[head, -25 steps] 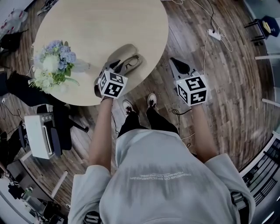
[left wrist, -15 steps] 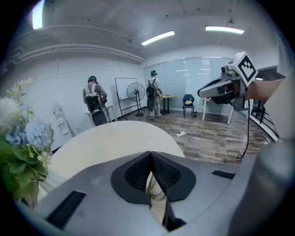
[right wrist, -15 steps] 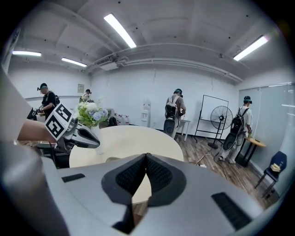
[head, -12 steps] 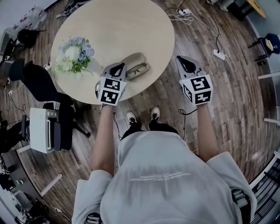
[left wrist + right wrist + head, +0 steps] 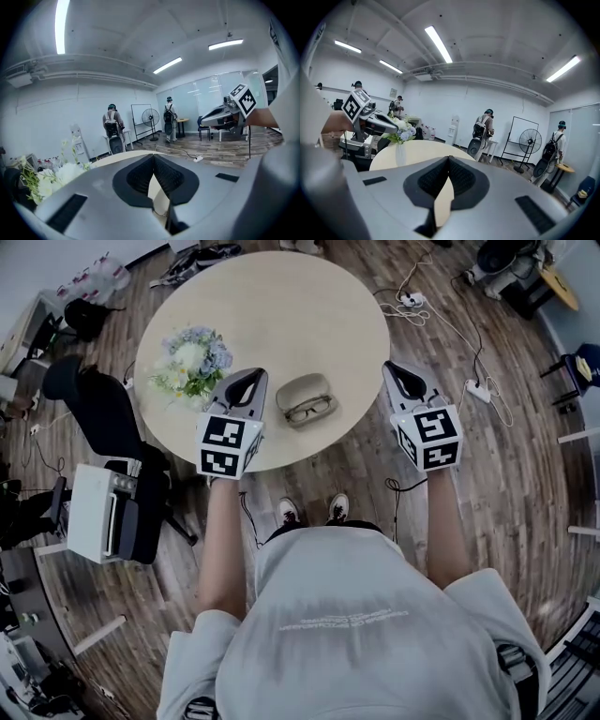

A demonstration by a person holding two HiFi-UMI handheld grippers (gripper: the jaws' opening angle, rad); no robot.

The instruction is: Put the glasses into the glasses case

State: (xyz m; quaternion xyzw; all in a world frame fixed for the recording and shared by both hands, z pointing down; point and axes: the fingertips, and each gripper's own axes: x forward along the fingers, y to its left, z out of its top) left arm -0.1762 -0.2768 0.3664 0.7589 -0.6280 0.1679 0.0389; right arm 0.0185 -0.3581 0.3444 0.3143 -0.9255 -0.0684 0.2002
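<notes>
The dark-framed glasses (image 5: pixel 307 411) lie on the round pale wooden table (image 5: pixel 281 296), touching the near edge of the beige oval glasses case (image 5: pixel 304 387). They look light, thin and fragile, so the bridge seems the safest hold. The left gripper (image 5: pixel 246 381) and the right gripper (image 5: pixel 397 371) each have their jaws pressed together, holding nothing.

Just right of the left gripper (image 5: pixel 246 381), the glasses (image 5: pixel 309 411) are too small to tell if they lie inside the glasses case (image 5: pixel 302 388).
</notes>
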